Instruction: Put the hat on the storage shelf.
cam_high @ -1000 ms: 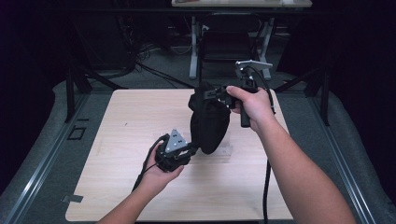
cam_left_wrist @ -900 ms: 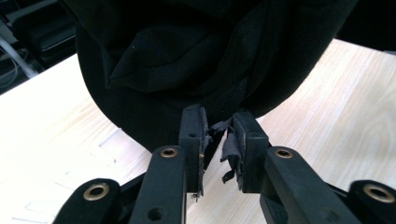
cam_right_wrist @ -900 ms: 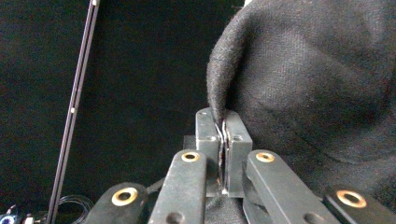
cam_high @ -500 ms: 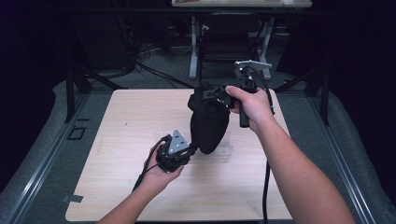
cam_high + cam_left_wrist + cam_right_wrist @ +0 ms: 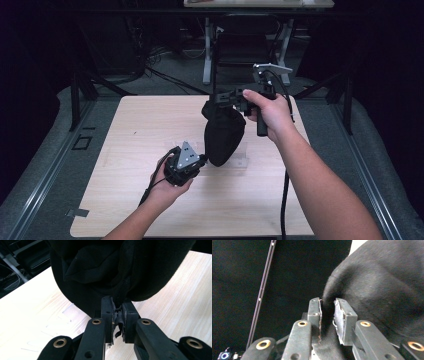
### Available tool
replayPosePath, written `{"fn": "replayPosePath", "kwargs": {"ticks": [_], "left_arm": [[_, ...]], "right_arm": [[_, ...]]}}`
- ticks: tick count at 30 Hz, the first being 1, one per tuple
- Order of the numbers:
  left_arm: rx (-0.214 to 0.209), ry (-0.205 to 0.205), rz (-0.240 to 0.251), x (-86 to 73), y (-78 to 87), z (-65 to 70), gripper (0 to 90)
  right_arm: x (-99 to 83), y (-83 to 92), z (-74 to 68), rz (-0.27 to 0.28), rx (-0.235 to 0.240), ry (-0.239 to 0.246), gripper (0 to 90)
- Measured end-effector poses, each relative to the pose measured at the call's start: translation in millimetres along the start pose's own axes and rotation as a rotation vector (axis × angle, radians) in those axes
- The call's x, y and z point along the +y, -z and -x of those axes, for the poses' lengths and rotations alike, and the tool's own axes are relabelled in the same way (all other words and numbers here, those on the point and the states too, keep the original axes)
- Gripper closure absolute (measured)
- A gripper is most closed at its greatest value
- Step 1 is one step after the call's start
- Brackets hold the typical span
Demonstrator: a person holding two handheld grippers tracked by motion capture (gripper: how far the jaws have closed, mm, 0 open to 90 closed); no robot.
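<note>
Black cloth bag (image 5: pixel 223 137) hangs above the bench (image 5: pixel 125 130) — right gripper (image 5: pixel 220 98) clenched on its top, left gripper (image 5: pixel 202 159) pinching its lower edge; goal unclear.

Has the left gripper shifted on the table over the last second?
No. In the high view the left gripper sits at the same spot on the wooden table, shut on the bottom of the black cloth.
</note>
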State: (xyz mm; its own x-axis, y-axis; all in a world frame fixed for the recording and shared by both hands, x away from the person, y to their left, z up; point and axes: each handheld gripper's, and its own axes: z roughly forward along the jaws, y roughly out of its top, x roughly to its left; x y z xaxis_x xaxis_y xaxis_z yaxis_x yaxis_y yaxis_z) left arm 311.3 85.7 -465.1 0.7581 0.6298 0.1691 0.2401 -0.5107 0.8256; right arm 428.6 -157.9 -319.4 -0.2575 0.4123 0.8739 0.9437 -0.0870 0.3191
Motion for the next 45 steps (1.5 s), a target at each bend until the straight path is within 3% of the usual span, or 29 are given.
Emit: {"fn": "replayPosePath", "kwargs": {"ticks": [3, 6, 11, 13, 20, 21, 22, 23, 25, 26, 37, 40, 45], "left_arm": [[0.010, -0.013, -0.005, -1.0, 1.0, -0.2, 83.8], [0.027, -0.024, -0.015, -2.8, 2.7, -1.4, 85.0], [0.035, -0.005, -0.029, -11.2, 5.7, -8.2, 85.2], [0.039, -0.018, -0.041, -15.0, 6.1, -9.3, 85.1], [0.024, 0.065, -0.053, -36.7, 2.8, -18.1, 85.0], [-0.003, 0.062, -0.070, -42.2, -0.4, -21.8, 84.9], [-0.005, 0.099, -0.050, -48.7, 0.3, -25.8, 84.7], [-0.005, 0.099, -0.050, -48.7, 0.3, -25.8, 84.6], [-0.006, 0.143, -0.050, -53.4, 2.0, -27.7, 84.4], [-0.011, 0.131, -0.038, -55.4, 1.7, -30.4, 84.3], [-0.003, 0.156, -0.036, -58.9, 3.3, -30.6, 82.3], [0.006, 0.153, -0.044, -60.4, 5.1, -31.3, 75.6], [0.014, 0.189, -0.040, -68.5, 8.1, -35.3, 66.4]], "right_arm": [[0.0, 2.7, -0.8, -0.001, 0.005, 0.005, 73.7], [0.5, 8.4, 1.0, 0.010, -0.023, 0.012, 73.8], [0.6, 14.2, 5.6, 0.017, -0.038, 0.009, 74.5], [0.3, 16.0, 7.4, 0.021, -0.041, 0.007, 74.4], [-1.6, 19.7, 12.8, 0.023, -0.056, 0.001, 74.4], [-3.2, 16.5, 13.0, 0.078, -0.056, -0.006, 74.2], [-2.5, 21.1, 14.8, 0.027, -0.063, -0.001, 74.1], [-2.5, 21.1, 14.8, 0.027, -0.063, -0.001, 74.1], [-3.1, 21.7, 16.4, 0.032, -0.065, -0.005, 74.1], [-3.3, 22.2, 17.6, 0.032, -0.069, -0.005, 74.2], [-5.2, 29.7, 18.2, 0.037, -0.097, 0.007, 74.1], [-5.9, 31.1, 17.7, 0.038, -0.102, 0.008, 74.0], [-6.7, 32.2, 17.6, 0.037, -0.111, 0.014, 73.9]]}}
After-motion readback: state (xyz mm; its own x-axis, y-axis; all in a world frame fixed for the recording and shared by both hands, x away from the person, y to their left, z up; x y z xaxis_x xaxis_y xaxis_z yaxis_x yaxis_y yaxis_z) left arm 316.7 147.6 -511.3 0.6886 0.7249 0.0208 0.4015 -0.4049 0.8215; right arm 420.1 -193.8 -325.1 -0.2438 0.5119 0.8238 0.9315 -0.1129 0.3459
